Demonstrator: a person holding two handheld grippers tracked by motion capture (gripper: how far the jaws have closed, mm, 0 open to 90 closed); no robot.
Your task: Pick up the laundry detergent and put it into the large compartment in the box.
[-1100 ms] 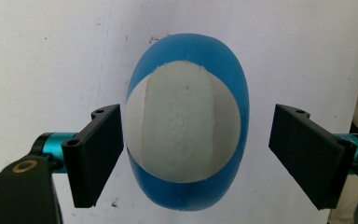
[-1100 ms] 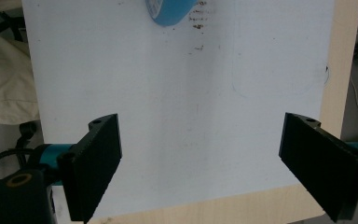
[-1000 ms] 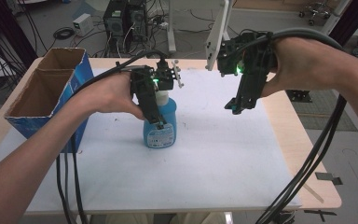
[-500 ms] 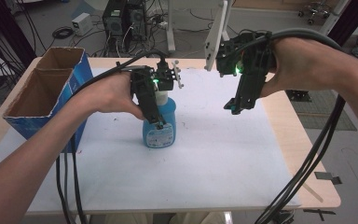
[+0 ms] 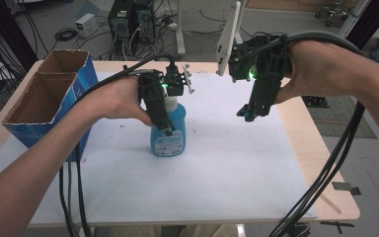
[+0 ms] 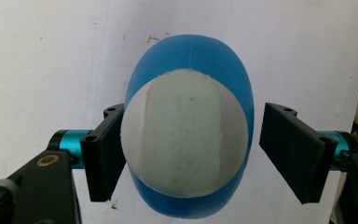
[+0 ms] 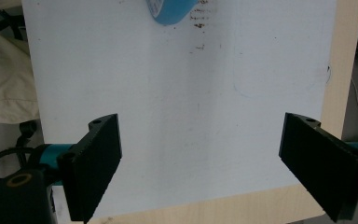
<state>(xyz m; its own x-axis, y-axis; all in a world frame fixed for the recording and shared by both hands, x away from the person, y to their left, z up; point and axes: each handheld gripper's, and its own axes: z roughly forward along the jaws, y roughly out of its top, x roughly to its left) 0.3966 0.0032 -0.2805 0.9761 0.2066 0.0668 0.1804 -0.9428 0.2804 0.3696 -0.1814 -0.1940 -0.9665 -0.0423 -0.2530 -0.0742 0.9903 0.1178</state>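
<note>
A blue bottle (image 5: 170, 136) with a white cap (image 6: 185, 144) stands upright on the white sheet. My left gripper (image 5: 165, 126) comes down over it from above, one jaw on each side of the cap. Its jaws have just been closing. In the left gripper view the left pad (image 6: 105, 154) meets the cap's edge, while the right pad (image 6: 293, 154) stands a gap away, so this gripper (image 6: 198, 154) is open around the bottle. My right gripper (image 5: 246, 114) hangs above the sheet to the bottle's right, open (image 7: 200, 168) with nothing between its jaws. The bottle's base (image 7: 170, 11) shows at the top of the right gripper view.
An open blue cardboard box (image 5: 44, 98) stands at the table's left edge. A white sheet (image 5: 227, 168) covers most of the wooden table (image 5: 306, 148). A white upright panel (image 5: 227, 42) rises at the back. Cables trail from both grippers over the table's front edge.
</note>
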